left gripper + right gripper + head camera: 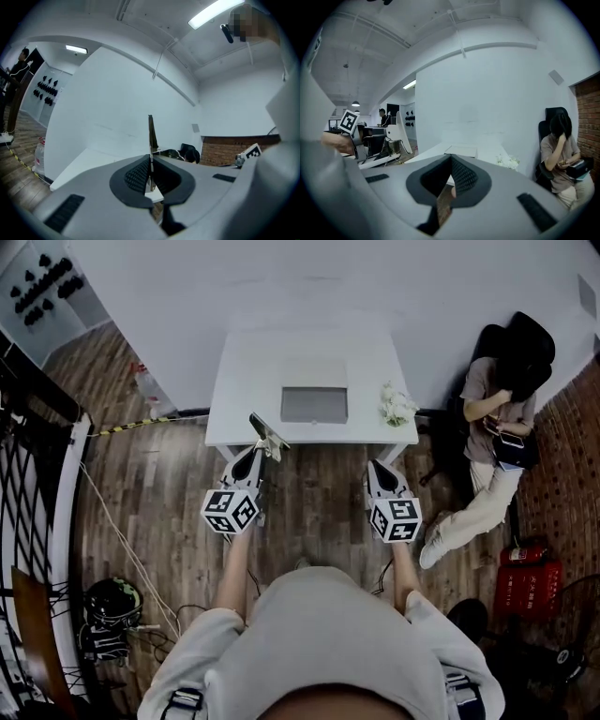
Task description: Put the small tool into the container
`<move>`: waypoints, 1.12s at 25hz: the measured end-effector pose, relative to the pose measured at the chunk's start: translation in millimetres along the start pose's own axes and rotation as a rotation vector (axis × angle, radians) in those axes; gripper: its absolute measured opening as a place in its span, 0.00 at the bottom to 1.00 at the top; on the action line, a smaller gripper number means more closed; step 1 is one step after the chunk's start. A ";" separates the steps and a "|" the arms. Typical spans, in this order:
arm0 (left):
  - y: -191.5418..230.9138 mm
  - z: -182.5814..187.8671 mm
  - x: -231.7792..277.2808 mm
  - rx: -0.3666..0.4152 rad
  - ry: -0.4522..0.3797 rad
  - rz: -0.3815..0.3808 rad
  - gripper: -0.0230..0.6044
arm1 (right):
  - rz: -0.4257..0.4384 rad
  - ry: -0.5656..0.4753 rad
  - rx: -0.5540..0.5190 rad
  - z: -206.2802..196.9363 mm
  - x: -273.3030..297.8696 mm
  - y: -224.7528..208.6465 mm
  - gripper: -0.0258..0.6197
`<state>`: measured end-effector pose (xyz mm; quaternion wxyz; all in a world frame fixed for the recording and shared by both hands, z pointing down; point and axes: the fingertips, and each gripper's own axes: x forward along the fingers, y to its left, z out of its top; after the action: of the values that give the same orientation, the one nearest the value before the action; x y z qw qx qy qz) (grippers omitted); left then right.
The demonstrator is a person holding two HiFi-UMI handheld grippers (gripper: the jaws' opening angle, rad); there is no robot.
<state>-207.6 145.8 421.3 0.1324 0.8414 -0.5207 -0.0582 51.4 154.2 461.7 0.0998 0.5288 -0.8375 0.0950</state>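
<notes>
Left hand-held gripper (255, 452): we see its jaws closed flat on a small tool (152, 133), a thin dark strip clamped between the ribbed pads.
Small tool: it sticks out past the jaw tips, edge-on in the left gripper view. In the head view its free end shows at the tabletop's (253, 371) near edge, left of the container (314, 405) and apart from it.
Right hand-held gripper (373, 465): its jaws are together with nothing between them. We see it held over the wooden floor (319, 493), just short of the tabletop's front right corner.
Container: a shallow grey rectangular tray lying near the middle of the white tabletop.
White flowers (397, 406): a small bunch on the tabletop, right of the container.
Seated person (497, 418): beyond the tabletop's right end, in a dark chair by the wall.
</notes>
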 end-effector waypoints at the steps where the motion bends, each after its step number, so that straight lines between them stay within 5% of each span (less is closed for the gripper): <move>1: 4.5 0.1 6.2 -0.001 0.003 -0.007 0.05 | -0.007 0.002 0.001 0.5 6.0 -1.8 0.04; 10: 39.1 5.2 45.8 -0.005 0.020 -0.048 0.05 | -0.051 0.022 0.001 5.3 44.3 -5.4 0.04; 28: 36.8 -15.3 92.0 -0.022 0.057 -0.082 0.05 | -0.073 0.043 0.022 -8.9 60.7 -32.9 0.04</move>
<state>-194.2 50.7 450.1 0.1539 0.8619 -0.4811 -0.0451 56.2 90.0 488.3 0.1152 0.5580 -0.8142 0.1117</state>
